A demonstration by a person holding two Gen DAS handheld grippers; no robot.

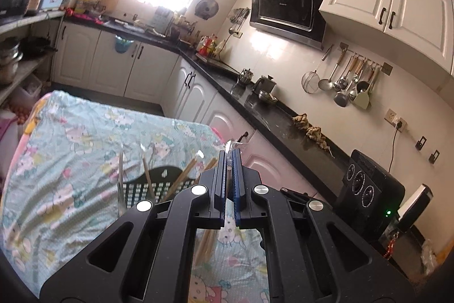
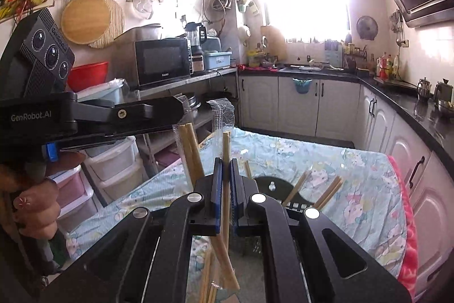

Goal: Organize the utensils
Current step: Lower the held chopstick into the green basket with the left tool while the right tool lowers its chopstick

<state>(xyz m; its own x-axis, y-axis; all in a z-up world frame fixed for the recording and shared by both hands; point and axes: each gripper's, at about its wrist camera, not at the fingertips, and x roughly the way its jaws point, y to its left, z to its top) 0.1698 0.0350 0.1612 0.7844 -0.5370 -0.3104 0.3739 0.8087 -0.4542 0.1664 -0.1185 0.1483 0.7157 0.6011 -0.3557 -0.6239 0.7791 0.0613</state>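
Chopsticks in clear plastic wrappers are being handled above a table draped in a cartoon-print cloth (image 1: 85,138) in a home kitchen. In the right wrist view, the right gripper (image 2: 226,161) is closed on a wrapped wooden chopstick (image 2: 226,144), which runs upright between its blue pads and out below the jaws, its crinkled clear wrapper (image 2: 222,116) flaring above at 12 o'clock. The left gripper (image 2: 173,116), reaching in from 9 o'clock in that view and held by a person's hand (image 2: 34,201), pinches the top of a second wrapped pair of chopsticks (image 2: 191,155) that hangs slanted just beside the first. In the left wrist view, the left gripper (image 1: 229,155) shows its jaws pressed nearly together, with only a sliver of clear plastic (image 1: 230,145) poking out at the tips; the sticks themselves are visible below, through the frame, at 6 o'clock. A black slotted utensil holder (image 1: 159,181) lies on the cloth just beyond the grippers, with more chopsticks (image 1: 184,175) leaning out of it at several angles. The same holder sits at 3 o'clock of the right gripper in the right wrist view. A black countertop (image 1: 269,116) runs along the wall at 2 o'clock in the left wrist view, with ladles and spatulas (image 1: 349,82) hanging on a wall rail above it.
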